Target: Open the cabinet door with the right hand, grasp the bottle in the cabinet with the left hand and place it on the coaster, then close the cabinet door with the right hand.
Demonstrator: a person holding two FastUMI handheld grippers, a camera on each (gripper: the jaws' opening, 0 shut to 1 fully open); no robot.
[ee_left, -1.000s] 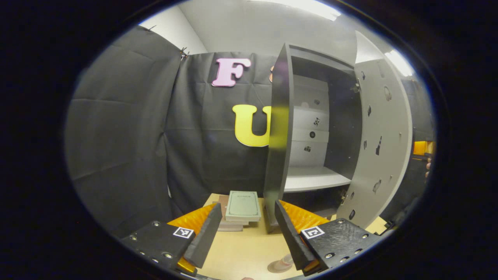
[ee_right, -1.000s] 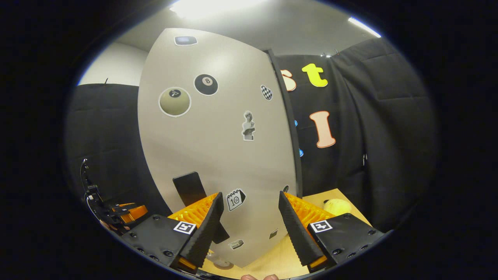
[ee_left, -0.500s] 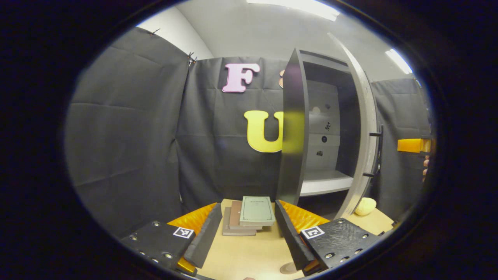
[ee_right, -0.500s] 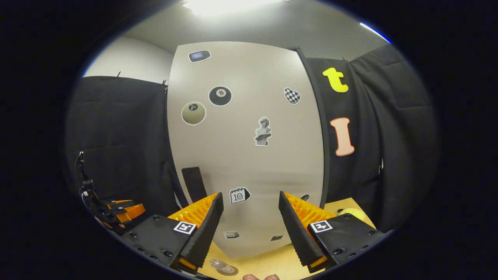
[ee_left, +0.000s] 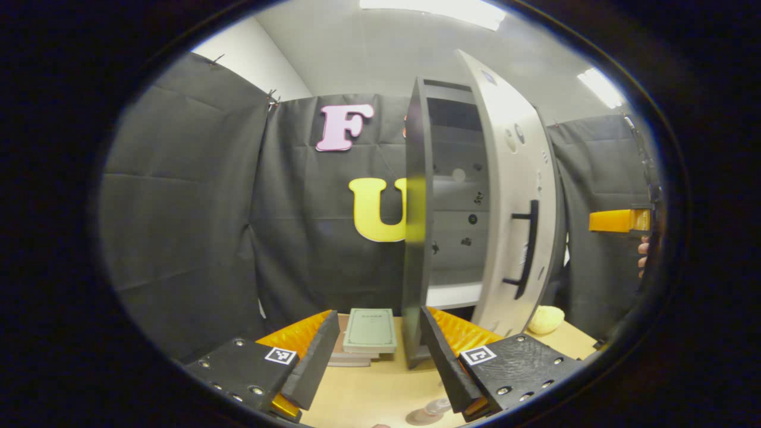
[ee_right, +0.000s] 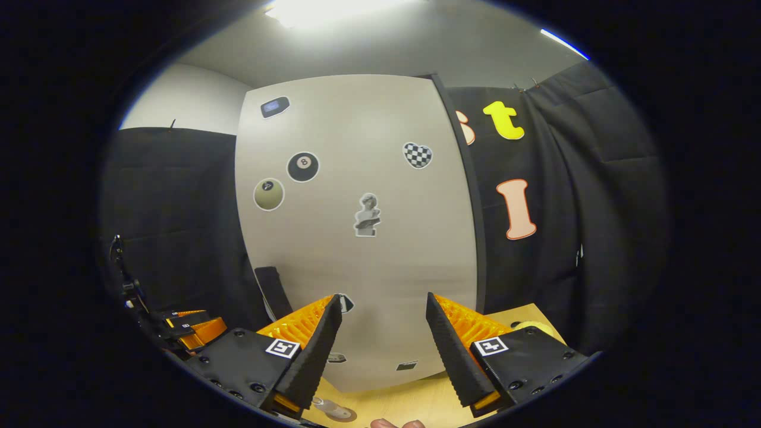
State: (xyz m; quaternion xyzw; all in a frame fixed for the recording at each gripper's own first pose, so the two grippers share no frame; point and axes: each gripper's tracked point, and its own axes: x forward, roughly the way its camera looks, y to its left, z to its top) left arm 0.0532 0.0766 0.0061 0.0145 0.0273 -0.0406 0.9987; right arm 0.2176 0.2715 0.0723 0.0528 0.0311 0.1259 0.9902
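The grey cabinet [ee_left: 416,238] stands on the wooden table with its sticker-covered door [ee_left: 511,196] swung most of the way in; a narrow gap still shows the shelves. The door's dark handle [ee_left: 526,249] faces out. In the right gripper view the door [ee_right: 357,238] rises right in front of my open right gripper [ee_right: 382,300], its handle [ee_right: 273,291] to the left; I cannot tell whether the fingers touch it. A small clear bottle [ee_left: 437,406] rests on a round coaster [ee_left: 419,416] beside my open, empty left gripper [ee_left: 379,315]. The bottle [ee_right: 324,404] sits low in the right gripper view.
A stack of books [ee_left: 370,330] lies on the table left of the cabinet. A yellow round object [ee_left: 546,319] sits at the cabinet's right. The right gripper [ee_left: 621,220] shows far right in the left gripper view, the left gripper [ee_right: 190,330] low left in the other.
The cabinet door has swung from wide open to nearly shut, so its outer face and handle now show in the left gripper view. Both grippers stay open.
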